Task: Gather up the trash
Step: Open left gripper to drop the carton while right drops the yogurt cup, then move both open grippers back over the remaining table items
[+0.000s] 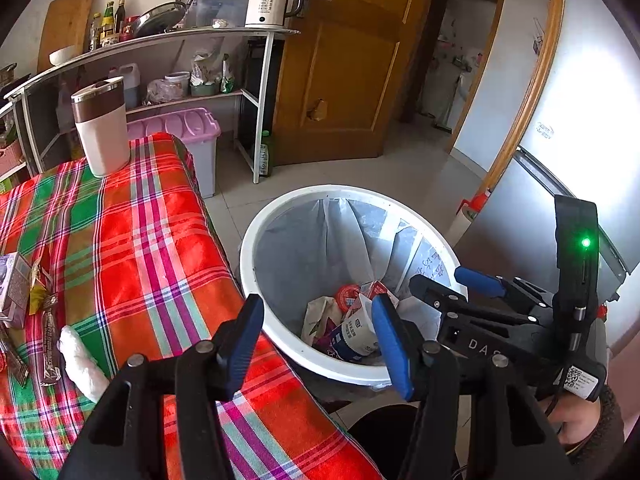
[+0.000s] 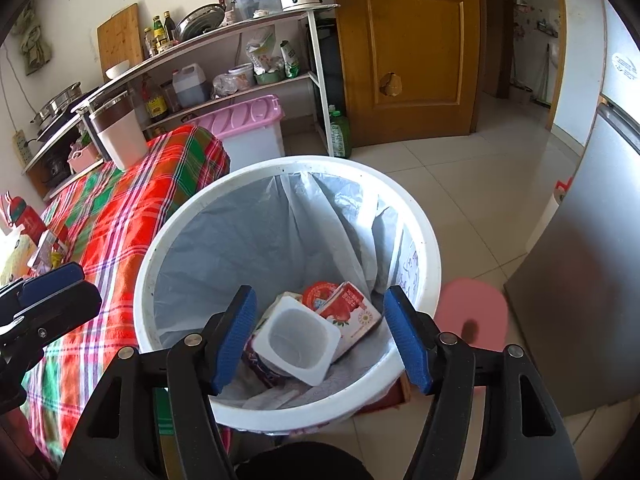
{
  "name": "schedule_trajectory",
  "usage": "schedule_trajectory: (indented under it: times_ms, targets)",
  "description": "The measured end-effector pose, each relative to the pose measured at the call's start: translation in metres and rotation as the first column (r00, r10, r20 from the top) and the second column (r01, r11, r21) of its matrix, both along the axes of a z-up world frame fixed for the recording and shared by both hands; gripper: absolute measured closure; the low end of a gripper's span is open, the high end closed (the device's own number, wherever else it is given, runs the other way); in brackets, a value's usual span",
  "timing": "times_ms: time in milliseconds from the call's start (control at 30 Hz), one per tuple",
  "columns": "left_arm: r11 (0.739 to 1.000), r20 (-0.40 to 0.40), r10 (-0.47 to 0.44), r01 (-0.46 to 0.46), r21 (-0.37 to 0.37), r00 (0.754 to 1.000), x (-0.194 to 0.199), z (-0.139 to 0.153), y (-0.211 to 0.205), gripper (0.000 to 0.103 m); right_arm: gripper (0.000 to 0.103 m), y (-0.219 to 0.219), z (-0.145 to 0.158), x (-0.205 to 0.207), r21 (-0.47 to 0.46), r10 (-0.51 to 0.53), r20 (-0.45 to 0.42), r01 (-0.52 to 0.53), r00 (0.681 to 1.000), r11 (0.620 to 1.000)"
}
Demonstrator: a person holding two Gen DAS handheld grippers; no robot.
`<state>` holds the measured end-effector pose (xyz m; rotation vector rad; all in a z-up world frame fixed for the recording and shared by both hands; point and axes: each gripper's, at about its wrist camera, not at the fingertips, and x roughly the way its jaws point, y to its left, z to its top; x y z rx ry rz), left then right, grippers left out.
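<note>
A white trash bin (image 1: 256,240) (image 2: 420,216) with a grey liner stands on the floor beside the plaid-covered table (image 1: 152,240). In it lie a white yogurt cup (image 2: 300,340), a red carton (image 2: 352,308), a red lid and wrappers. My right gripper (image 2: 320,336) (image 1: 440,278) hangs open over the bin with nothing between its blue pads. My left gripper (image 1: 318,344) (image 2: 84,284) is open and empty, over the table edge next to the bin rim. A crumpled white tissue (image 1: 80,360), a dark wrapper (image 1: 50,344) and a small box (image 1: 12,284) lie on the table at the left.
A brown-and-white tumbler (image 1: 102,128) stands at the table's far end. Behind it are a pink-lidded storage box (image 1: 192,132) and a shelf unit (image 1: 160,40) with kitchenware. A wooden door (image 1: 340,80), a grey fridge (image 2: 592,280) and a pink stool (image 2: 472,312) border the tiled floor.
</note>
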<state>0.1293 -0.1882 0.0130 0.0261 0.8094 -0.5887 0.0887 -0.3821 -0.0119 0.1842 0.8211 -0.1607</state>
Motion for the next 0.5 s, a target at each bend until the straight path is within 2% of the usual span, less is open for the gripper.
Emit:
schedule_trajectory:
  times_ms: [500]
  targets:
    - [0.998, 0.040, 0.065, -0.065, -0.015, 0.997, -0.013, 0.013, 0.038, 0.041, 0.036, 0.024, 0.015, -0.008, 0.026, 0.038, 0.049, -0.040, 0.998, 0.999]
